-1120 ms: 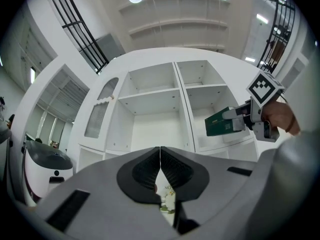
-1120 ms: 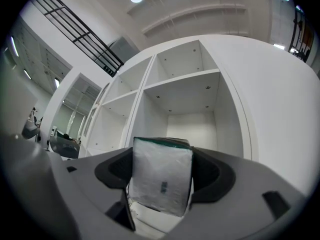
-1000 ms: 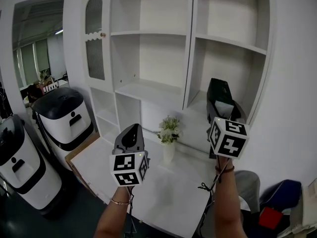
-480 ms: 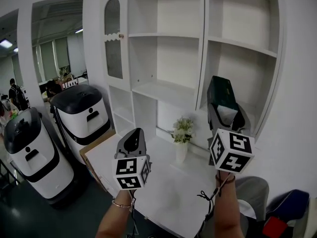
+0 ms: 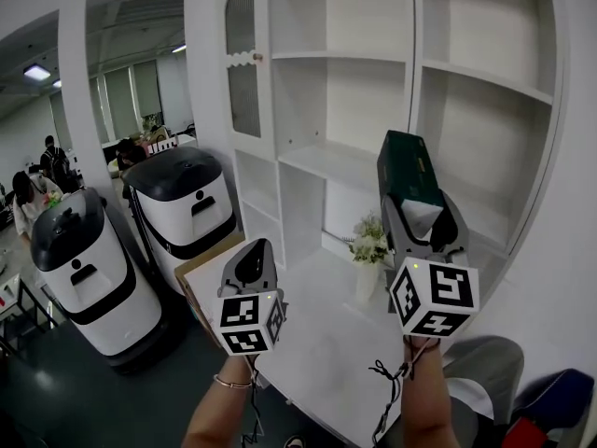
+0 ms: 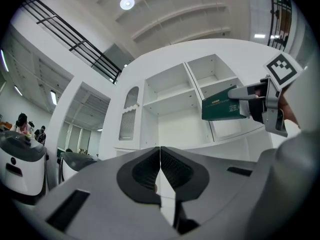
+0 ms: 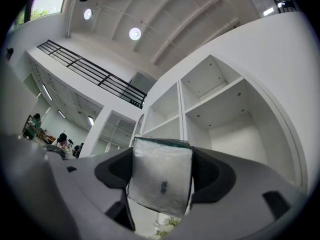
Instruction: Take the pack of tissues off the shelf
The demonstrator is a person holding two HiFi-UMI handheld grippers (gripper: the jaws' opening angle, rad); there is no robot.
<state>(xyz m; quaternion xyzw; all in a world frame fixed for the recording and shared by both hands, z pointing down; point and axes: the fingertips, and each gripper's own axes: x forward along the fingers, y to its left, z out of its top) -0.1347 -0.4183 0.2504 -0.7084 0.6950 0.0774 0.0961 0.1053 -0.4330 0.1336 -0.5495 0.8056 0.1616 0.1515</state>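
Shelf unit (image 5: pixel 347 161), white, stands at the far side of the table (image 5: pixel 317 362), with its open compartments facing the person and square ledge edges. Pack of tissues (image 5: pixel 401 164), dark green, is off the shelf. It is held up in open air before the right-hand compartments, above the table's far right part and apart from every ledge. Right gripper (image 5: pixel 420 217): fingers clamped on the pack's near end, one on each side. The right gripper view shows the pale wrapped end filling the gap.

Left gripper (image 5: pixel 250 255) is lower and to the left, near the table's left edge, fingers (image 6: pixel 172 166) pressed tip to tip. Vase of flowers (image 5: pixel 369 250) on the table, just left of the right gripper. Two white-and-black machines (image 5: pixel 84 269) on the floor left of the table.
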